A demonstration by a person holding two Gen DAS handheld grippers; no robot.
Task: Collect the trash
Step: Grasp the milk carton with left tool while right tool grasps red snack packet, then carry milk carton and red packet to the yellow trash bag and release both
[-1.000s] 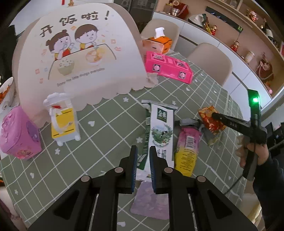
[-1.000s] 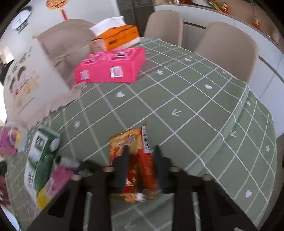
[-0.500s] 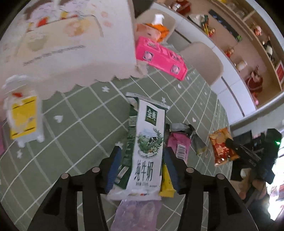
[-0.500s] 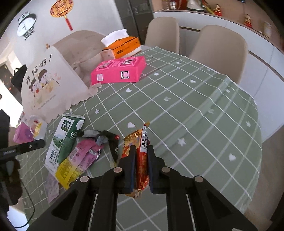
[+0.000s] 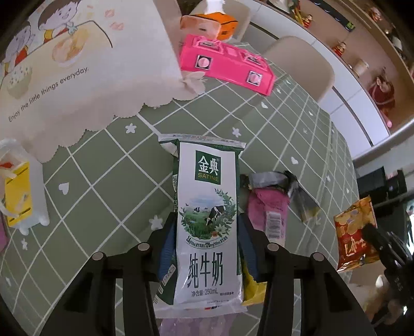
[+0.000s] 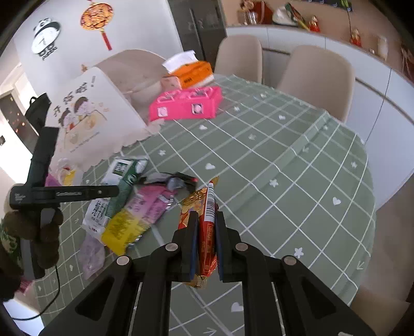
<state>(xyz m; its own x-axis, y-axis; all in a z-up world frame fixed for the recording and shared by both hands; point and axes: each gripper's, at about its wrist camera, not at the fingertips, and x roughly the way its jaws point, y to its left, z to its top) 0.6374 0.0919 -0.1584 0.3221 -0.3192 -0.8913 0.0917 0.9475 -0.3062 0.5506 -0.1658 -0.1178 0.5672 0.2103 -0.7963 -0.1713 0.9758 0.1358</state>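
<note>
A flattened green and white milk carton (image 5: 207,219) lies on the green checked tablecloth. My left gripper (image 5: 207,232) is open, with its jaws either side of the carton, not pressing it. The carton also shows in the right wrist view (image 6: 113,191). My right gripper (image 6: 205,232) is shut on a red and gold snack packet (image 6: 204,206) and holds it above the table; the packet also shows at the right of the left wrist view (image 5: 354,232). A pink and yellow wrapper (image 6: 139,217), a black foil wrapper (image 6: 176,181) and a pale purple wrapper (image 6: 90,250) lie beside the carton.
A large white printed bag (image 5: 77,64) stands at the back left. A pink box (image 5: 227,64) and an orange tissue box (image 5: 209,23) sit behind it. A yellow and white toy (image 5: 18,191) is at the left. Beige chairs (image 6: 318,77) line the far edge.
My left gripper opened and moved forward until its jaws came either side of the milk carton. My right gripper lifted the snack packet off the table and pulled back.
</note>
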